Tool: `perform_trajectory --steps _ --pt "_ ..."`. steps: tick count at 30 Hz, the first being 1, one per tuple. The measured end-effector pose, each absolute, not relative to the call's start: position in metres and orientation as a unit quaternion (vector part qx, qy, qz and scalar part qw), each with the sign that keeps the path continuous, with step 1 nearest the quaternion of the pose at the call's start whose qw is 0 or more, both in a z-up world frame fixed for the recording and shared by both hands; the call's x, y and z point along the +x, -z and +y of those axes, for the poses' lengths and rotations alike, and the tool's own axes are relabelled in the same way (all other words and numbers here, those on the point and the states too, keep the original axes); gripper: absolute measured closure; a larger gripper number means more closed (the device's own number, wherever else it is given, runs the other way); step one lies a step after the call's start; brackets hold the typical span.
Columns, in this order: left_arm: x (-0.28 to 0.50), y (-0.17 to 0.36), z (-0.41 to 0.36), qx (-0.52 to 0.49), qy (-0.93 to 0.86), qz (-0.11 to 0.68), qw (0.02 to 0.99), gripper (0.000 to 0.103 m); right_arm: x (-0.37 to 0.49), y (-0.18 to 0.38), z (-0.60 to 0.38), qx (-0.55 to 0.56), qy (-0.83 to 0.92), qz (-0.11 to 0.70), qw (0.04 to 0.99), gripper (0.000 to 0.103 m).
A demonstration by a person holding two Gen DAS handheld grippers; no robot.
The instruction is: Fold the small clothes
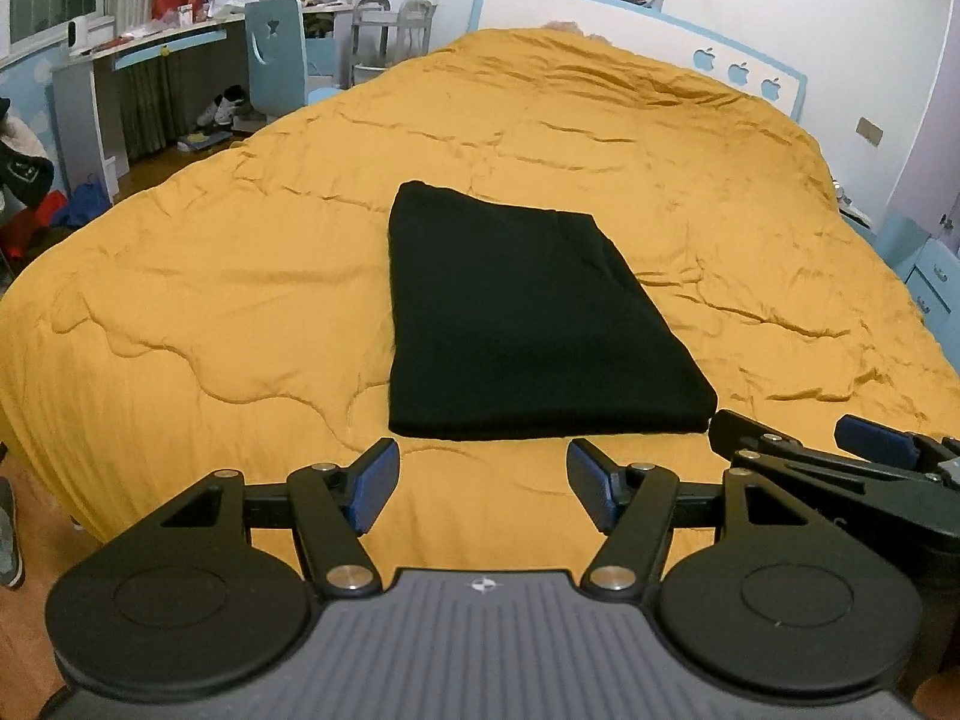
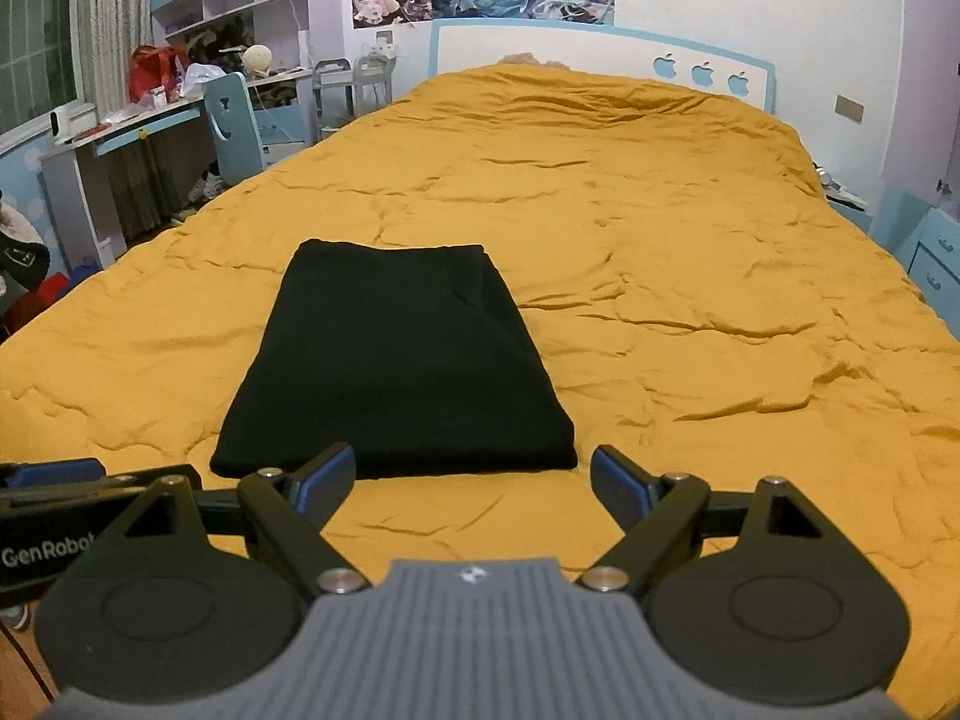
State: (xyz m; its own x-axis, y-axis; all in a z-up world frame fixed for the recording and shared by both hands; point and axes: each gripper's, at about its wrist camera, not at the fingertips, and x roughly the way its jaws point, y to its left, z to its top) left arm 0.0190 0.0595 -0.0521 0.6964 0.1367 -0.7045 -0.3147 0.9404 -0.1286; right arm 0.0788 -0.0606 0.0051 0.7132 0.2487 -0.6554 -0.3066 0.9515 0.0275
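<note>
A wide bed under a wrinkled mustard-yellow quilt (image 1: 240,300) is seen. A black folded garment (image 1: 516,324) is laid flat on it, near the foot. Both tools, left (image 1: 483,489) and right (image 2: 474,483), are held spread, empty, just short of its near edge.

text: "GenRobot" (cut off) | on: left hand-held gripper (image 2: 48,474) body
</note>
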Motion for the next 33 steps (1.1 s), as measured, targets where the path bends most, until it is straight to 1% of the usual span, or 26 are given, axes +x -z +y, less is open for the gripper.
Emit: perform_trajectory --steps 4,33 --pt "0.0194 0.0529 0.0576 -0.115 -0.121 0.373 0.913 0.030 0.0787 -0.0037 -0.0618 -0.042 -0.147 0.351 0.924 0.022" --pt "0.0256 0.0537 0.0637 -0.118 -0.130 0.402 0.899 0.030 0.0790 -0.0003 -0.0609 -0.056 -0.142 0.358 0.921 0.022"
